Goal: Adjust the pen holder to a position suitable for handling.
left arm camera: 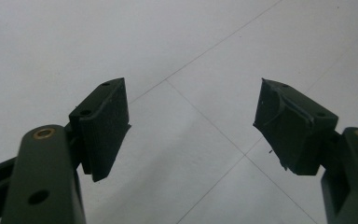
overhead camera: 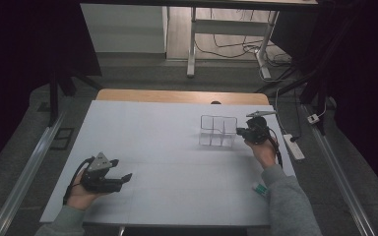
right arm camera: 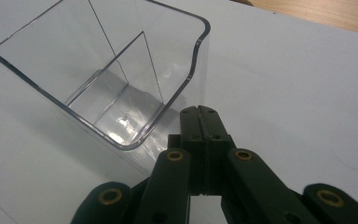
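Holding my right hand-held gripper (right arm camera: pixel 200 114) pressed together, empty, just beside the clear bin (right arm camera: pixel 121 79); its corner lies at my 11 o'clock, long axis running off toward 10. Left hand-held gripper (left arm camera: pixel 191 121) spread, well apart over bare surface (overhead camera: pixel 177 162).

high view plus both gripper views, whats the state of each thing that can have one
clear organizer: upright on the white table cover, compartments empty
right claw: jaws pressed together, nothing between them, beside the organizer's outer wall
left claw: jaws wide apart, nothing between them, over the bare cover
small tube: lying flat near the right sleeve, untouched
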{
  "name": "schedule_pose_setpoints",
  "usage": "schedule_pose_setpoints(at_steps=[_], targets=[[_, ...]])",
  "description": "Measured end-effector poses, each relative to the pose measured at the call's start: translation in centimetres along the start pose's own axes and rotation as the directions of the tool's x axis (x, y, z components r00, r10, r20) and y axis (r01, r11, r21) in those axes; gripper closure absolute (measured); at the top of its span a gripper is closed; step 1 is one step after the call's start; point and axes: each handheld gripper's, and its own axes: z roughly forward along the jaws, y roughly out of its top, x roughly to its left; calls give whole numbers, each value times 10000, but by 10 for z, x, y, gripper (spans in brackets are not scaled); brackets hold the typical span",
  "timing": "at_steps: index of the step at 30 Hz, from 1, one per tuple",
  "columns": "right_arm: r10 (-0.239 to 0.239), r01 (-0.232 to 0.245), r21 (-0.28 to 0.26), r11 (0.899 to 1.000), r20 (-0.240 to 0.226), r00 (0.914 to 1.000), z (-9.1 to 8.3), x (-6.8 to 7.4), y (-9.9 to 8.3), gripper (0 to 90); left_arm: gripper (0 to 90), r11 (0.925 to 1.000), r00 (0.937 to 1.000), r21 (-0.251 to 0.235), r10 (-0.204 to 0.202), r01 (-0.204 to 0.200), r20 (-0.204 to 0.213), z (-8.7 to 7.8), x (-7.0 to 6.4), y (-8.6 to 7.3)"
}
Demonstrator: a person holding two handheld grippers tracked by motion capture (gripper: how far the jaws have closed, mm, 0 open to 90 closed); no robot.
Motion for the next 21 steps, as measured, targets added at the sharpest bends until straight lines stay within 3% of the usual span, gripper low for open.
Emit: schedule_pose_setpoints(at_steps=[21], targets=[[-42,40,-87,10000,-270,9996,12,25,10,897,260,10000,10000,61,67,-67,38,1,0,-1]])
